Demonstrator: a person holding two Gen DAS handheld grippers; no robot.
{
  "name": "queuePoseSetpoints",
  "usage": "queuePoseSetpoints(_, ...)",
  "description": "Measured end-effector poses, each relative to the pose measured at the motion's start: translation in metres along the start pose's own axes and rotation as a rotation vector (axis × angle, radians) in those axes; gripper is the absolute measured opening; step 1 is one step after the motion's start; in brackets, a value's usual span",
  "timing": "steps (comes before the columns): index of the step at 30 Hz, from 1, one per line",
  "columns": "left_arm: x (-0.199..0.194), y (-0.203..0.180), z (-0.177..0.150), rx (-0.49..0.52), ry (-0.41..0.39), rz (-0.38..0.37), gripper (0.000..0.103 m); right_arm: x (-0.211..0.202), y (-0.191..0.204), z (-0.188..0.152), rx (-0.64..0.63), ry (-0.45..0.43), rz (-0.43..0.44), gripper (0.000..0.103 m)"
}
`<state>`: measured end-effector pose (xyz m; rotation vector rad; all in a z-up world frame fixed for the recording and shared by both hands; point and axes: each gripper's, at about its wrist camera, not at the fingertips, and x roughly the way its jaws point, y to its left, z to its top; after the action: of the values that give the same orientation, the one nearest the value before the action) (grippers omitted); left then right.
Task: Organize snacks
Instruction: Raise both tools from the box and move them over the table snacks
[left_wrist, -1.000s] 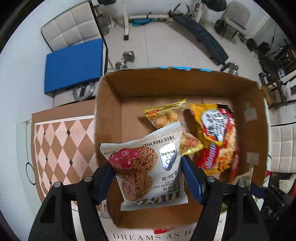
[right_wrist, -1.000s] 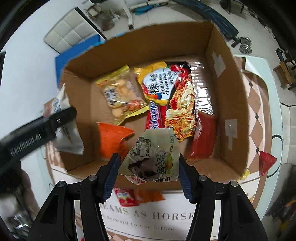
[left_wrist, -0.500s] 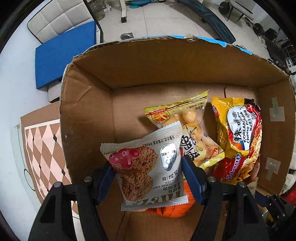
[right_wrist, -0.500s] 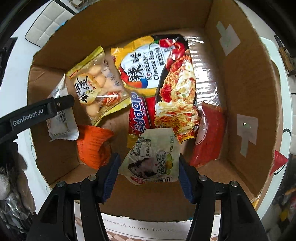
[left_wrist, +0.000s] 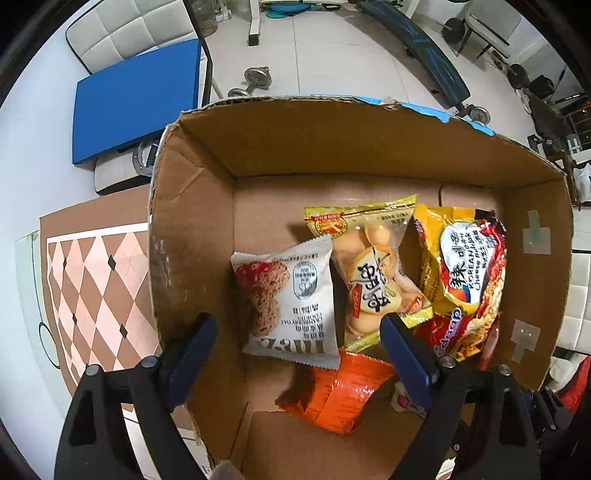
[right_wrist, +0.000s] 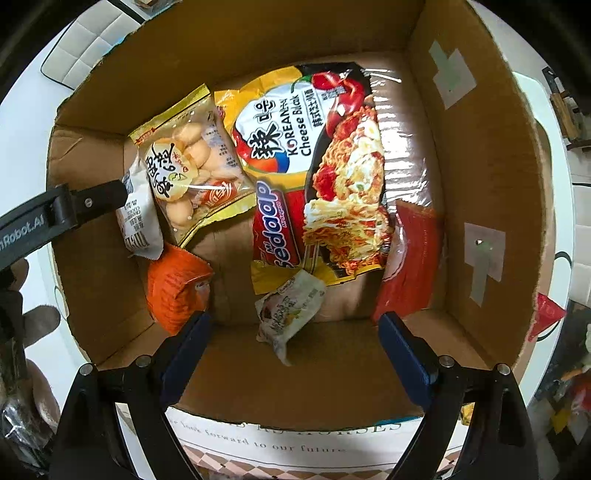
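In the box (left_wrist: 192, 236), both tongs now wide, cookie pack (left_wrist: 291, 306) and small pouch (right_wrist: 290, 308) released.

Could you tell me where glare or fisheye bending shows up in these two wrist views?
Right wrist: glare streaks the noodle packet along its clear edge; the cardboard box walls bow outward. Left wrist: little glare; the box rim curves, corners vignette black.

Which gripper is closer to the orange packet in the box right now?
Left. The left gripper hangs open right above the orange packet; the right gripper is open further right, over the small pale packet.
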<state>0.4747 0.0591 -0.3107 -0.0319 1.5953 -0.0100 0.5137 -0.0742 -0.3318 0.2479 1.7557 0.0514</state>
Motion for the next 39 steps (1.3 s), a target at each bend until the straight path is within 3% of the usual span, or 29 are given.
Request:
queuePoseSetpoints(8, -0.029, -0.009, -0.029, 0.0, -0.079, -0.022, 0.091, -0.028, 0.001, -0.015, -0.047, -0.087, -0.054, 0.095)
queuePoseSetpoints(18, -0.08, -0.021, -0.098, -0.007, -0.299, -0.023, 0.091, -0.065, -0.002, -0.057, -0.093, -0.264, -0.1, 0.095)
queuePoseSetpoints(20, -0.09, -0.023, -0.113, -0.004, -0.343, -0.014, 0.091, -0.082, -0.004, -0.075, -0.109, -0.332, -0.114, 0.095)
queuePoseSetpoints(32, -0.149, -0.034, -0.181, 0.002, -0.529, -0.024, 0.091, -0.137, -0.002, -0.143, -0.15, -0.501, -0.109, 0.095)
queuePoseSetpoints(39, -0.173, -0.04, -0.211, 0.005, -0.581, -0.039, 0.091, -0.161, 0.0, -0.179, -0.162, -0.549, -0.079, 0.095)
